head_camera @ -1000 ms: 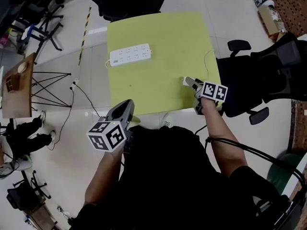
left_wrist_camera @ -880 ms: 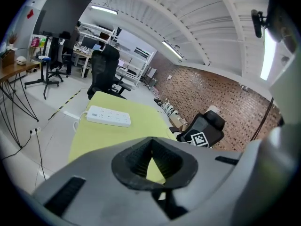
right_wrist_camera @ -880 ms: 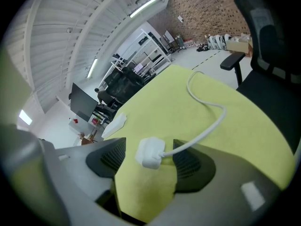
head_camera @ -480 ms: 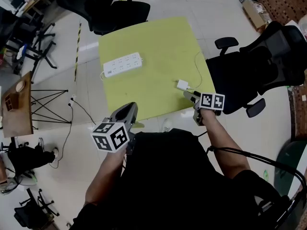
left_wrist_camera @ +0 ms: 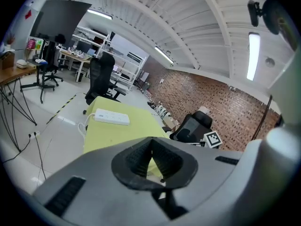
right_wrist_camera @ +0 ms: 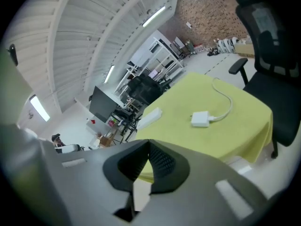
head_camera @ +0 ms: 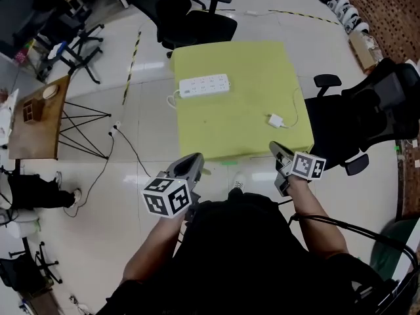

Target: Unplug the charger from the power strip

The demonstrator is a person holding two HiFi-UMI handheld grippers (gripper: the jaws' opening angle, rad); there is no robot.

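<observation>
Plainly, the charger (head_camera: pixel 275 120) is out of the power strip (head_camera: pixel 205 85). It lies flat on the yellow-green table (head_camera: pixel 197 143), well apart from the strip, to its right and nearer to us. Its thin white cable (head_camera: pixel 295 107) curves from it toward the table's right edge, and we cannot make out where the cable ends. We also cannot tell which way the charger's prongs face. The strip's sockets are too small to count. From the strip's left end its own cord (head_camera: pixel 174 99) loops to the table's edge and passes out of sight.

We hold both tools off the table, on our side of its near edge and well short of the strip. The left tongs (left_wrist_camera: pixel 150 139) are together at the tips with nothing between them. In the left gripper view their grey body covers the near part of the table, so only the strip and the far half show above it. The right tongs (right_wrist_camera: pixel 149 142) have just been closing and now meet, also with nothing between them. They sit to the right of the strip and nearer to us than the charger. In the right gripper view the charger and its cable show clearly above the tongs, while the strip is a small pale bar further back. A black office chair (right_wrist_camera: pixel 273 65) to the right of the table is cut off by that view's edge. In the head view our own body hides the floor below the tongs.
</observation>
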